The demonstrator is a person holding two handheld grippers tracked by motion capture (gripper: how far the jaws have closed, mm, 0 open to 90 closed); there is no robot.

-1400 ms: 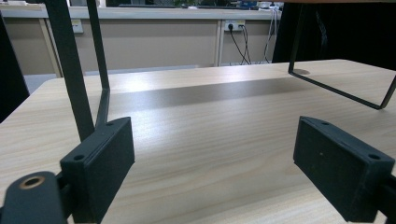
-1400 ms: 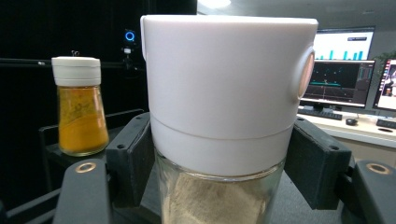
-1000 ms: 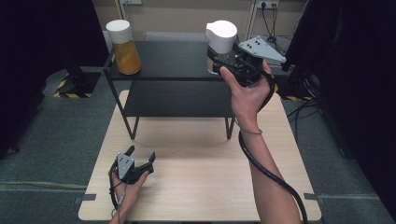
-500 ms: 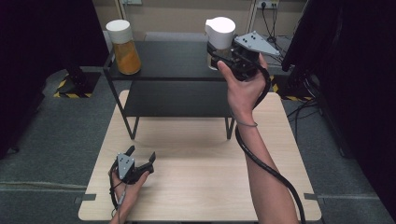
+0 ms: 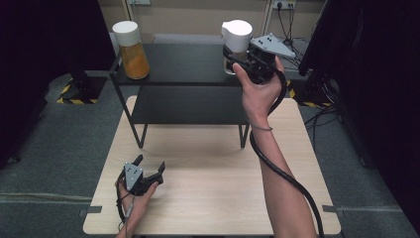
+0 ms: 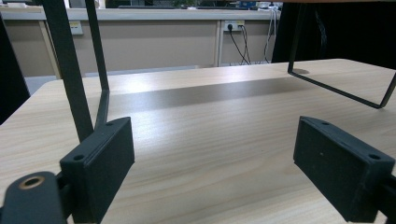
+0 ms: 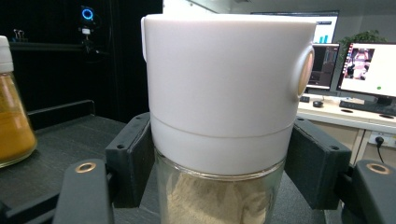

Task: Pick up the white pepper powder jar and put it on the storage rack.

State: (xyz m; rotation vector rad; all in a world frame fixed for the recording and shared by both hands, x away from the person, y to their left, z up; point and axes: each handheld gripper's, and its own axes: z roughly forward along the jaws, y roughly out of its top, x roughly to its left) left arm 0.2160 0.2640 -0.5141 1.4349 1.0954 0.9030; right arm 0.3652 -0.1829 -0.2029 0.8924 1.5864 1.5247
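Right gripper [image 5: 233,57] clamps its jaws on the glass jar [image 5: 236,44] with the white lid, at the right end of the black shelf [image 5: 188,64]'s top tier. Left gripper [image 5: 148,171], jaws spread wide and holding nothing, rests on the table [image 5: 208,163] in front of the shelf. An orange-filled jar [image 5: 131,49] stands at the shelf's left end.

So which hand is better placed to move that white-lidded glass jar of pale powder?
The right gripper: its jaws already clamp the white-lidded glass jar on the black shelf. The left gripper rests open, down on the table.
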